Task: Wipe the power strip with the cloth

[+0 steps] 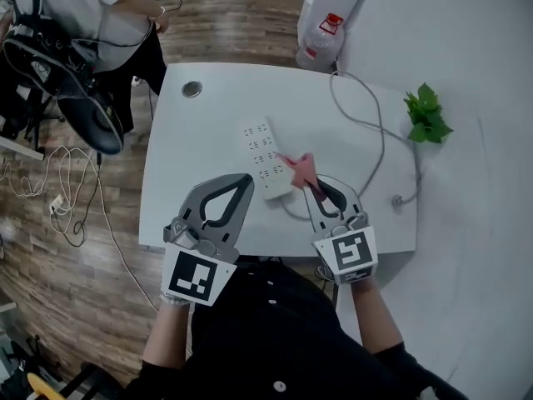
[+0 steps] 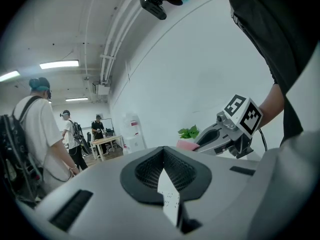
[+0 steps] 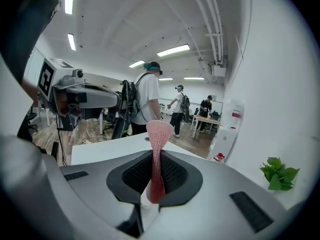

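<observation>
Wiping looks barely begun: right hand-held gripper (image 1: 316, 187) clenches the cloth (image 1: 298, 167) at the power strip (image 1: 261, 151), mid-frame; left hand-held gripper (image 1: 244, 181) is clenched, empty, at the strip's left edge.

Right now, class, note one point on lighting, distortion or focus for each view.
Head view: fisheye bows the white table edges; light is even. Left gripper view: the ceiling light strip blows out; the left gripper looks soft. Right gripper view: the pink cloth shows sharp weave; black vignette at the rim.

No legible text. Red label (image 1: 331, 23) on water jug (image 1: 319, 48) unreadable. Left gripper (image 1: 243, 179), right gripper (image 1: 319, 187) cubes: square markers only
</observation>
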`<state>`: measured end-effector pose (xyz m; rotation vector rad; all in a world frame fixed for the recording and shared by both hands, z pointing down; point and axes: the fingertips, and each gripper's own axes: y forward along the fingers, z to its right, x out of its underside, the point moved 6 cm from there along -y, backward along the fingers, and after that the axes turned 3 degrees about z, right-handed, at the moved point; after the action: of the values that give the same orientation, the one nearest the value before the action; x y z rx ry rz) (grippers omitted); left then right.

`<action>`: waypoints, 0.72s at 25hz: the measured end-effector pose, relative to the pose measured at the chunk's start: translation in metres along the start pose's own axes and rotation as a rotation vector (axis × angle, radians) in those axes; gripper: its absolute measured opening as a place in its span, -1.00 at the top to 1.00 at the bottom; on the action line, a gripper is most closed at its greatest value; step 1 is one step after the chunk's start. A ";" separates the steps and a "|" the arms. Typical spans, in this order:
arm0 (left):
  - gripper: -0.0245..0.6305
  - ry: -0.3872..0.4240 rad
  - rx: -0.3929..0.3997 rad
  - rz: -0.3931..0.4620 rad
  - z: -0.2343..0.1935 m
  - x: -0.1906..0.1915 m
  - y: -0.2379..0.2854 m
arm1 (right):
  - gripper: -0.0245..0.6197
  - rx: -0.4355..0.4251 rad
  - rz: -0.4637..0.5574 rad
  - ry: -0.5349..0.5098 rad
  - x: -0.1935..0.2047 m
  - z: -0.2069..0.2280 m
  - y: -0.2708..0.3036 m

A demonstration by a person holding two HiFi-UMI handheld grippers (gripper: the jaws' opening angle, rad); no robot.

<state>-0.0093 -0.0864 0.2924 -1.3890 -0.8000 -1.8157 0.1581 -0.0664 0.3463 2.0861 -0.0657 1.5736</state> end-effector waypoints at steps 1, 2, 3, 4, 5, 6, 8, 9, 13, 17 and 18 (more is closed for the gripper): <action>0.88 0.000 0.003 -0.006 -0.001 0.000 0.000 | 0.76 0.002 0.005 0.002 -0.004 0.000 -0.002; 0.88 0.002 0.007 -0.009 -0.001 0.000 0.000 | 0.76 0.005 0.010 0.003 -0.007 0.000 -0.004; 0.88 0.004 0.009 -0.009 0.000 0.000 0.000 | 0.76 0.007 0.015 0.003 -0.010 0.000 -0.006; 0.88 0.008 0.011 -0.005 0.000 -0.001 0.001 | 0.76 0.010 0.021 0.001 -0.012 0.001 -0.007; 0.88 0.011 0.011 -0.001 0.001 -0.001 0.001 | 0.76 0.011 0.026 -0.001 -0.013 0.002 -0.009; 0.88 0.013 0.012 -0.001 0.001 -0.001 0.002 | 0.76 0.011 0.032 -0.002 -0.015 0.003 -0.009; 0.88 0.009 0.010 -0.011 0.002 0.001 0.003 | 0.76 0.008 0.044 0.001 -0.017 0.004 -0.010; 0.88 0.004 0.008 -0.017 0.003 0.002 0.003 | 0.76 0.008 0.049 0.002 -0.018 0.004 -0.011; 0.88 0.000 0.010 -0.019 0.004 0.002 0.005 | 0.76 0.007 0.055 -0.005 -0.021 0.003 -0.011; 0.88 0.001 0.015 -0.017 0.003 0.002 0.003 | 0.76 0.006 0.056 -0.005 -0.023 0.000 -0.011; 0.88 0.000 0.015 -0.015 0.003 0.002 0.003 | 0.76 0.006 0.056 -0.007 -0.024 -0.002 -0.011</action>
<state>-0.0056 -0.0861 0.2950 -1.3775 -0.8248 -1.8175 0.1526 -0.0629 0.3206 2.1117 -0.1236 1.6012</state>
